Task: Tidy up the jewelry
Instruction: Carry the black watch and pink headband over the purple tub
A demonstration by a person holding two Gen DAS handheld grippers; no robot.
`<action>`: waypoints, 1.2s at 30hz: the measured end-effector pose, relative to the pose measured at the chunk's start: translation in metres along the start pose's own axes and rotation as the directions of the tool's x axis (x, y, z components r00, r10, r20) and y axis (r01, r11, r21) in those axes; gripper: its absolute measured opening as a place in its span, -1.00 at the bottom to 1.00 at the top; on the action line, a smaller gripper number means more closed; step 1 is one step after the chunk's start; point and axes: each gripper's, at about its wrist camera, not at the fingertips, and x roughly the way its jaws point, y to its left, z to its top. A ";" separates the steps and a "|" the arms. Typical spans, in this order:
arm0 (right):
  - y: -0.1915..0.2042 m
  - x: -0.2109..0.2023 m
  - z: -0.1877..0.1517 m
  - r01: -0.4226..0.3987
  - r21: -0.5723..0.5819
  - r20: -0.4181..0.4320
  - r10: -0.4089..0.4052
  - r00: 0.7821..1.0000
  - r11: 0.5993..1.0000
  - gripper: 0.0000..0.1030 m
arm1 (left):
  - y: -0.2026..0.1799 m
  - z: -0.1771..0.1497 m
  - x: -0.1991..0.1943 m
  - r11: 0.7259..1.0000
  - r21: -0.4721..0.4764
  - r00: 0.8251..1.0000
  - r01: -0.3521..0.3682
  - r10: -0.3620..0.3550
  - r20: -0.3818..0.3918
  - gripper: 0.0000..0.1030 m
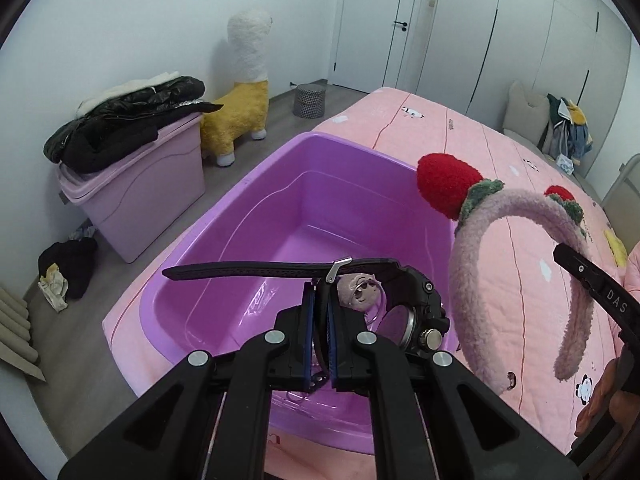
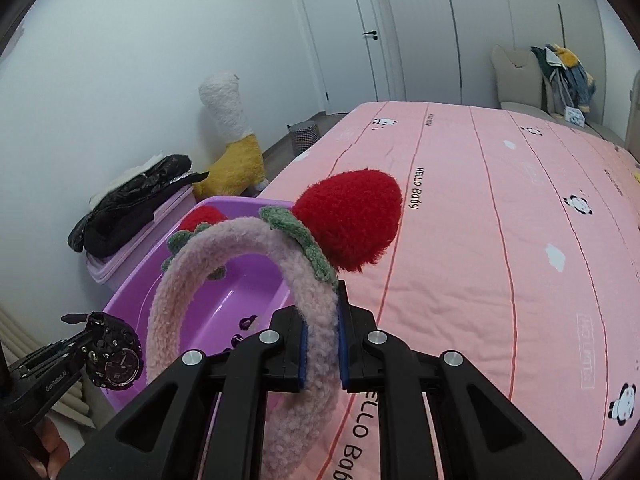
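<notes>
Watch [image 1: 404, 304] strap vanishes inside left claw [image 1: 319, 320], hiding bin [image 1: 240, 216] contents.

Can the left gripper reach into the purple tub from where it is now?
Probably yes. The left gripper, shut on the black watch, hangs over the open purple tub; nothing lies between. The headband hangs off to one side.

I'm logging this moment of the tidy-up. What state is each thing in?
Left gripper: shut on the watch strap.
Watch: held above the tub.
Right gripper: shut on the headband.
Headband: held up, beside the tub.
Purple tub: open, a few small pieces inside.
Door: closed.
</notes>
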 end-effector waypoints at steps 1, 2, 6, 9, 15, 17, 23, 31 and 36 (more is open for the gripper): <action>0.009 0.006 0.002 0.001 -0.021 -0.008 -0.001 1.000 1.000 -0.78 | 0.005 0.000 0.004 1.000 -0.007 1.000 -0.002 0.002 -0.003 -0.88; 0.017 0.014 0.004 0.004 -0.043 -0.016 -0.004 1.000 0.999 -0.78 | 0.008 0.000 0.008 1.000 -0.013 1.000 -0.004 0.003 -0.006 -0.88; 0.042 0.044 0.007 0.021 -0.105 -0.045 -0.026 0.999 0.994 -0.78 | 0.018 0.000 0.020 1.000 -0.029 1.000 -0.011 0.010 -0.025 -0.88; 0.057 0.067 0.010 0.036 -0.150 -0.071 -0.047 0.996 0.988 -0.78 | 0.022 0.002 0.032 0.999 -0.032 0.999 -0.015 0.013 -0.042 -0.87; 0.078 0.108 0.012 0.057 -0.225 -0.114 -0.084 0.990 0.973 -0.78 | 0.033 0.001 0.054 0.998 -0.044 0.996 -0.044 0.040 -0.077 -0.87; 0.084 0.120 0.011 0.060 -0.245 -0.130 -0.094 0.987 0.968 -0.78 | 0.036 -0.001 0.059 0.997 -0.052 0.995 -0.050 0.045 -0.092 -0.87; 0.096 0.149 0.010 0.065 -0.282 -0.169 -0.117 0.979 0.957 -0.78 | 0.040 -0.002 0.073 0.996 -0.058 0.991 -0.065 0.058 -0.118 -0.81; 0.095 0.164 0.006 0.075 -0.299 -0.205 -0.141 0.969 0.951 -0.75 | 0.042 -0.001 0.085 0.993 -0.075 0.985 -0.092 0.080 -0.155 -0.76; 0.095 0.172 0.009 0.071 -0.293 -0.245 -0.147 0.958 0.954 -0.13 | 0.044 0.000 0.092 0.992 -0.080 0.979 -0.100 0.084 -0.185 -0.56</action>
